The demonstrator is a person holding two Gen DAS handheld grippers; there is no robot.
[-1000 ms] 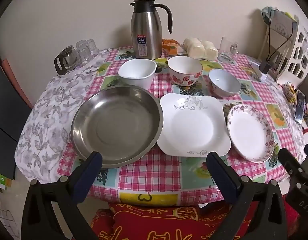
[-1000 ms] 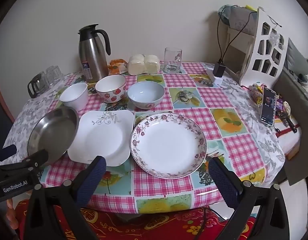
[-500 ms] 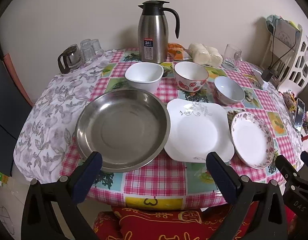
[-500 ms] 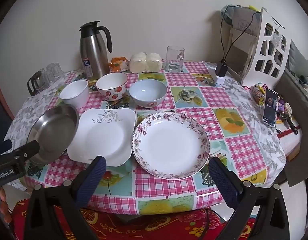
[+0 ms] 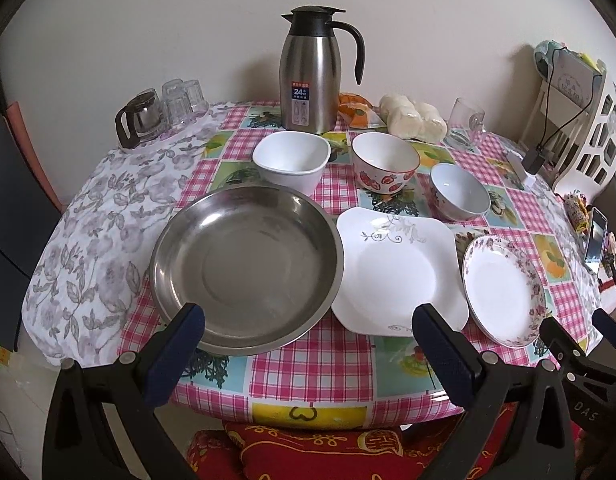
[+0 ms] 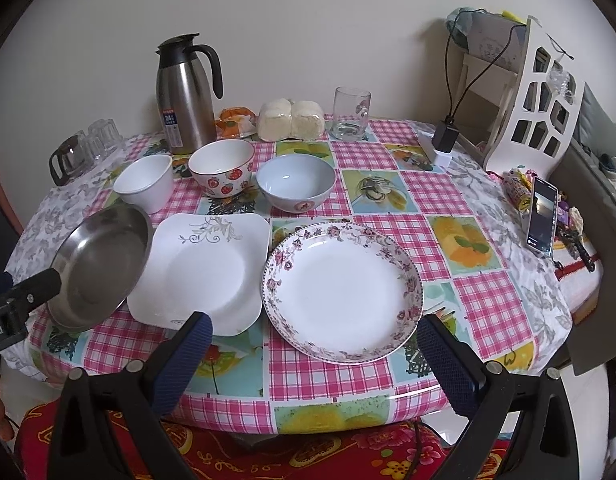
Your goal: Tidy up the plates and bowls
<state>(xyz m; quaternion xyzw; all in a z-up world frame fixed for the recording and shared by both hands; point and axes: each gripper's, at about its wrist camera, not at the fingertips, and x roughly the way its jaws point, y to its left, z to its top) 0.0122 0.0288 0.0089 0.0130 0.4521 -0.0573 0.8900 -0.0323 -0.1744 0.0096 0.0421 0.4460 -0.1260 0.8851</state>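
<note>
Plates (image 6: 342, 292) and 3 bowls (image 6: 295, 182) sit on the counter (image 6: 460, 248); left hand-held gripper (image 5: 308, 354) and right hand-held gripper (image 6: 314, 356) hover released, grasping nothing.

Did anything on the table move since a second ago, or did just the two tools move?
Only the tools moved. The left tool crept closer and leftward, toward the steel pan. The right tool eased nearer the flowery plate. Both are open and hold nothing. The square plate, the three bowls and the steel jug stayed where they were.
</note>
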